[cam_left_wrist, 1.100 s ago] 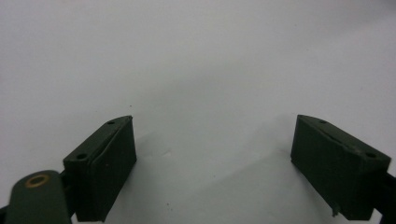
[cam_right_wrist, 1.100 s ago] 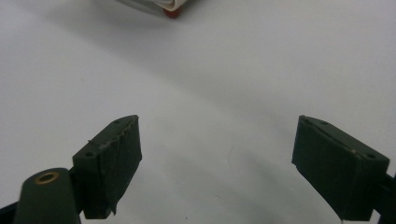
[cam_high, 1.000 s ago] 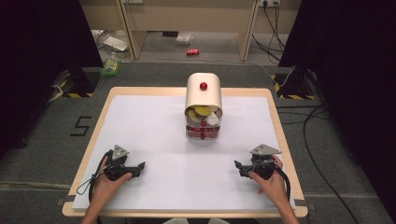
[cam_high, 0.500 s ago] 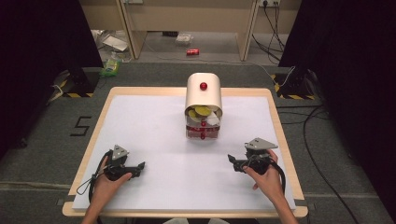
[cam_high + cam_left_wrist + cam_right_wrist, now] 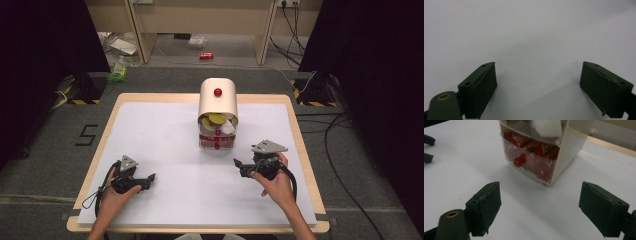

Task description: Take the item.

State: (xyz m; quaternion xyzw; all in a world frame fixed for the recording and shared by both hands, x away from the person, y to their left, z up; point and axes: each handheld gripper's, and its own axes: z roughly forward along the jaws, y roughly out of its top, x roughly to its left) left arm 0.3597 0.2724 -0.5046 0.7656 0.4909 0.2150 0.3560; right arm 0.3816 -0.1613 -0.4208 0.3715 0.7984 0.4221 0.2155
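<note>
1. No brand name or label is legible anywhere; red wrappers with pale lettering are seen through the clear drawer front in the right gripper view, but the print is too blurred to be read. A black figure "5" [image 5: 87, 135] is marked on the grey floor to the left of the table.
2. A cream, round-topped plastic storage box [image 5: 218, 102] is placed at the far middle of the white-covered wooden table [image 5: 165, 150], with a red knob [image 5: 218, 92] on its lifted cover.
3. In its open upper part, yellow-green round pieces [image 5: 216, 119] and a white item [image 5: 227, 128] are held – what they are cannot be told.
4. Below, a clear drawer [image 5: 529, 163] is packed with the red wrapped packets [image 5: 534, 145] and carries a red round knob [image 5: 520, 160] on its front.
5. The right gripper [image 5: 239, 164] is held in the person's right hand [image 5: 275, 182], raised above the table just near and right of the box; in its own view the drawer lies ahead, well apart from the pads. Its jaws are spread wide – they have just been closing a little, with nothing between them.
6. The left gripper [image 5: 151, 178] is held in the left hand [image 5: 114, 196] at the near left of the table, well apart from the box. Its jaws are spread wide over bare white surface, and nothing is gripped.
</note>
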